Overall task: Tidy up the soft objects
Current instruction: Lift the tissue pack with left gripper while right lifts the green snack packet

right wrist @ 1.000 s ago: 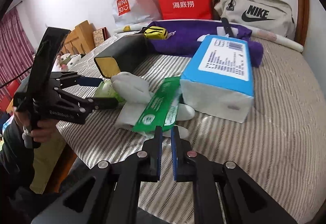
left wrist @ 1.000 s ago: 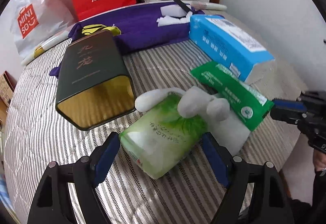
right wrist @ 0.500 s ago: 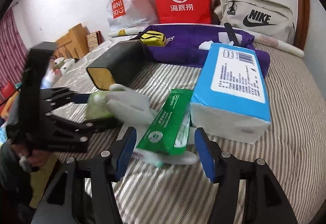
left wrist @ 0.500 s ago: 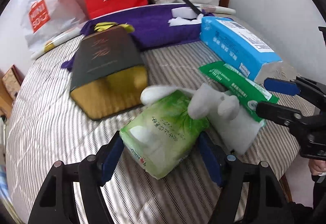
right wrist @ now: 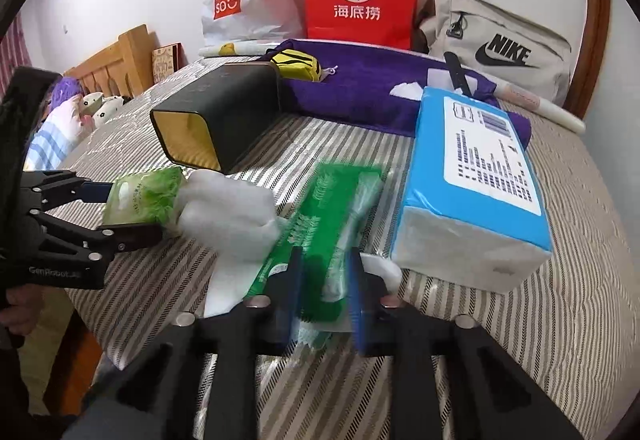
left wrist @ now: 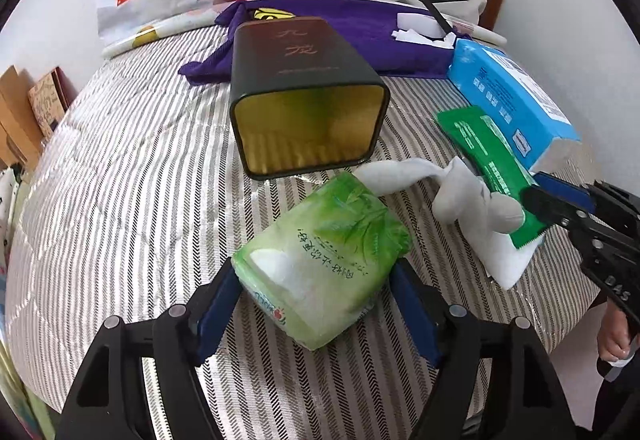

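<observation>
Pick-up step: left gripper [left wrist: 316,314], jaws opening, is bracketing the light-green tissue pack [left wrist: 320,272] at the bed's near edge; right gripper [right wrist: 324,304] is closing on the dark-green pack [right wrist: 320,224] just right. Next, probably lifting toward the open tin [left wrist: 308,103] beyond.

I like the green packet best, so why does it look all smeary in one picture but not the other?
In the right wrist view the dark green packet is streaked with motion blur, while the right gripper's jaws close around it; the blue tissue pack beside it stays sharp. In the left wrist view the same packet looks crisp. Both views bend the striped bedcover at their edges: fisheye distortion.
</observation>
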`<state>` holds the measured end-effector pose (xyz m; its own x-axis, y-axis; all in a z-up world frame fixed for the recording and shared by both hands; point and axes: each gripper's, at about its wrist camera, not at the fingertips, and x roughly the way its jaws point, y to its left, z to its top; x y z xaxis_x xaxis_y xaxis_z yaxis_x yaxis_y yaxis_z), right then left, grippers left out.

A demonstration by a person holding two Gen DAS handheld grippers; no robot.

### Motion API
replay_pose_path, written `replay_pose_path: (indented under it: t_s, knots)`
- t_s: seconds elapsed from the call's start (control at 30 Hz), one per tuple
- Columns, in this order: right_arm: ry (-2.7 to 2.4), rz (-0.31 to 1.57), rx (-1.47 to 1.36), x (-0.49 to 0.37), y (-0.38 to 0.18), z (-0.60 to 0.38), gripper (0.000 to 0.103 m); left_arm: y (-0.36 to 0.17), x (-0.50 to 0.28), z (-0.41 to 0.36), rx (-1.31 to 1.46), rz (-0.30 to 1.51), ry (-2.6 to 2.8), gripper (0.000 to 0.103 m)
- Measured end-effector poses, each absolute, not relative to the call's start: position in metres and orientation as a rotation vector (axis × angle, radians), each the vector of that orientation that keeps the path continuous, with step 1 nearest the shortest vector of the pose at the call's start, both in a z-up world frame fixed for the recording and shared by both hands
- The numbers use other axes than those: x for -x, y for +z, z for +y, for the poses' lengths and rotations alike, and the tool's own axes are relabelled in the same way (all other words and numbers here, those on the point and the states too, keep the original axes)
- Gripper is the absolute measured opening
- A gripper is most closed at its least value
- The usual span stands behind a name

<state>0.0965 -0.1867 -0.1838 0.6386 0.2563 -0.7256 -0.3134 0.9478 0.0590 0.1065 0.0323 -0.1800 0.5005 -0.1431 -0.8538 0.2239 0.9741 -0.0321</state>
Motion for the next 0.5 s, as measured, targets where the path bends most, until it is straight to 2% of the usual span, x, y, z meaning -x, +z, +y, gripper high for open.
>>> replay_pose_path:
  t_s: [0.23, 0.3, 0.37, 0.5]
  knots:
    - [0.357, 0.811, 0.018, -0.089, -0.178, -0.198, 0.017, -0.182, -0.106, 0.027, -0.107, 1.018, -0.203, 0.076]
    - [0.362, 0.810, 0.004, -0.086, -0.175, -0.201, 0.010, -0.181, -0.107, 0.027, -0.112, 1.019, -0.202, 0.076]
    - [0.382, 0.818, -0.009, -0.081, -0.172, -0.203, 0.008, -0.182, -0.107, 0.026, -0.118, 1.020, -0.200, 0.076]
    - [0.414, 0.824, -0.046, -0.068, -0.168, -0.215, 0.008, -0.182, -0.106, 0.025, -0.125, 1.018, -0.197, 0.076]
